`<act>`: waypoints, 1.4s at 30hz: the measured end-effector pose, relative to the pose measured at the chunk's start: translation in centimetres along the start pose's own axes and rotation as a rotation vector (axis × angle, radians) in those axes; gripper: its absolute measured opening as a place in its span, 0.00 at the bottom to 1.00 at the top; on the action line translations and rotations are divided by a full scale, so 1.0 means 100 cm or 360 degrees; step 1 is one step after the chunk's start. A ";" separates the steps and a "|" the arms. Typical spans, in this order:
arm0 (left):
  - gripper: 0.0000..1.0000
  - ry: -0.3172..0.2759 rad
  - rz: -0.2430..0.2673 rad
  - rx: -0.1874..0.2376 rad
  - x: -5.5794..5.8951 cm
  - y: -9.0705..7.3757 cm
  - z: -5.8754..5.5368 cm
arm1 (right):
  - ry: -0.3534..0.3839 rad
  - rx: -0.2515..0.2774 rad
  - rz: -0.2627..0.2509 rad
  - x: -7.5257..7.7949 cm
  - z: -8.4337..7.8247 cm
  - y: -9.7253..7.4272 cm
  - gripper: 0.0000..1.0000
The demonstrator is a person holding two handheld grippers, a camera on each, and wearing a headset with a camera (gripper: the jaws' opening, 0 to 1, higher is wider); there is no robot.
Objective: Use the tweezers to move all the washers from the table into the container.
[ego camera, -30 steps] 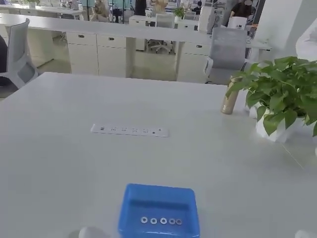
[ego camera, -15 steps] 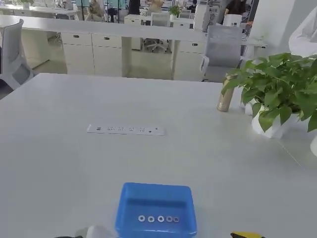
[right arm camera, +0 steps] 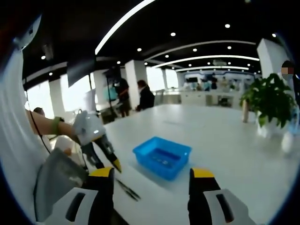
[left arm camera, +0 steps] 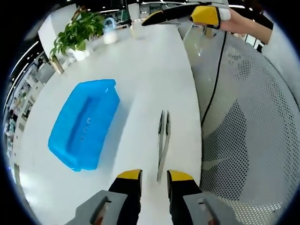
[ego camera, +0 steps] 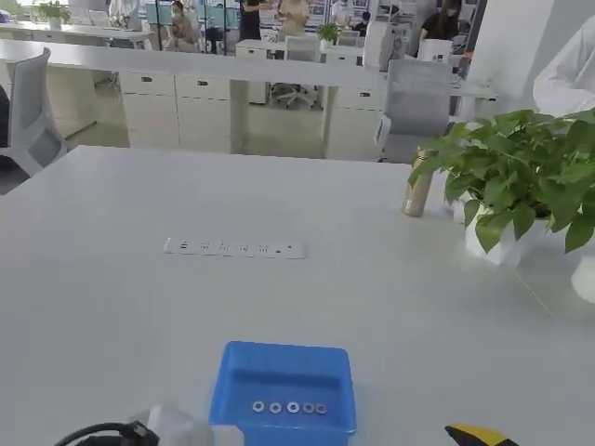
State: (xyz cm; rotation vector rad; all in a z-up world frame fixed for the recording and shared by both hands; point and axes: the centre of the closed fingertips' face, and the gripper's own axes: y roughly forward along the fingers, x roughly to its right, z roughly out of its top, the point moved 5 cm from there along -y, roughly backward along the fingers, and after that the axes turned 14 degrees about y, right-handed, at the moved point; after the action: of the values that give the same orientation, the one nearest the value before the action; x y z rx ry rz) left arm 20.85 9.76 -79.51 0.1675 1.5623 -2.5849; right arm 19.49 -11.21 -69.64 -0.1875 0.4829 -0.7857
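Note:
A blue container stands near the table's front edge with several washers in a row inside it. The tweezers lie flat on the table beside the container, just ahead of my left gripper, whose jaws stand open and hold nothing. In the right gripper view the tweezers lie below the left gripper. My right gripper is wide open above the table, facing the container. Its yellow tip shows at the head view's bottom edge.
A white power strip lies mid-table. A potted plant and a metal bottle stand at the far right. A mesh chair back is close beside the table's edge, with a black cable hanging over it.
The head camera has tilted down a little. The left gripper's body and cable have come in at the bottom left, the right gripper's yellow tip at the bottom right. Container and washers lie as before.

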 end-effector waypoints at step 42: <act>0.99 -0.1183 0.1660 0.1185 0.039 -0.193 0.016 | -0.0164 0.0330 -0.0229 0.005 0.027 -0.055 0.99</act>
State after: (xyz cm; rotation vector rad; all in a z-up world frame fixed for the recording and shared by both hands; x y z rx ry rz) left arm 13.88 17.08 -62.51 0.0383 0.1046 -1.8408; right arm 17.66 -15.43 -65.58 -0.0700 0.2901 -0.9562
